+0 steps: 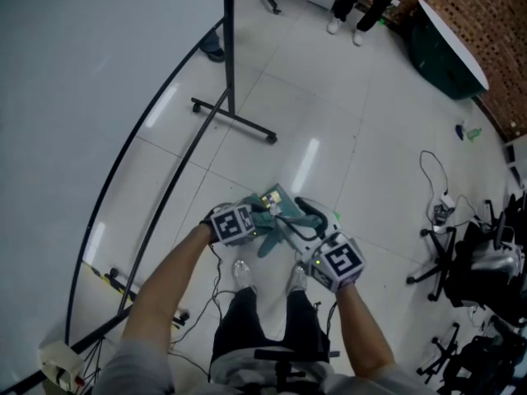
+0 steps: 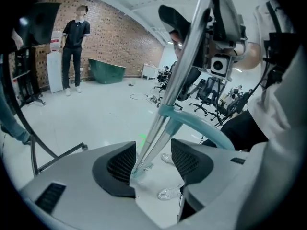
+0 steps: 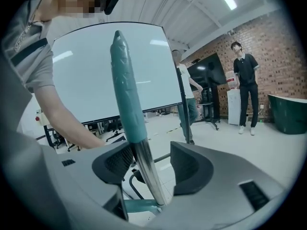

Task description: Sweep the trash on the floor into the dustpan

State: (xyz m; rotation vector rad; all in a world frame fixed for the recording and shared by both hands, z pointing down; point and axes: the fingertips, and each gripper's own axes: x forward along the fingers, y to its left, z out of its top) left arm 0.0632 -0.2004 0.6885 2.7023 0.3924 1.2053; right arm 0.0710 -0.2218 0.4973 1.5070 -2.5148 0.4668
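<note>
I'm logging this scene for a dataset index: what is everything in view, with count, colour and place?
Broom and dustpan set: one, teal with metal poles, between the grippers.
Whiteboard: one, white, black stand, left.
Tub: one, dark green, by the brick wall.
Bystanders: two; one in black by the brick wall, one in white near the whiteboard.
Office chairs: several, black, right.
Cable: one, black, floor at right.
Green scrap: one, floor near the tub.
Left gripper: grey, open, two poles between its jaws.
Right gripper: grey, open around the teal-gripped pole.
Forearms: two, bare.
</note>
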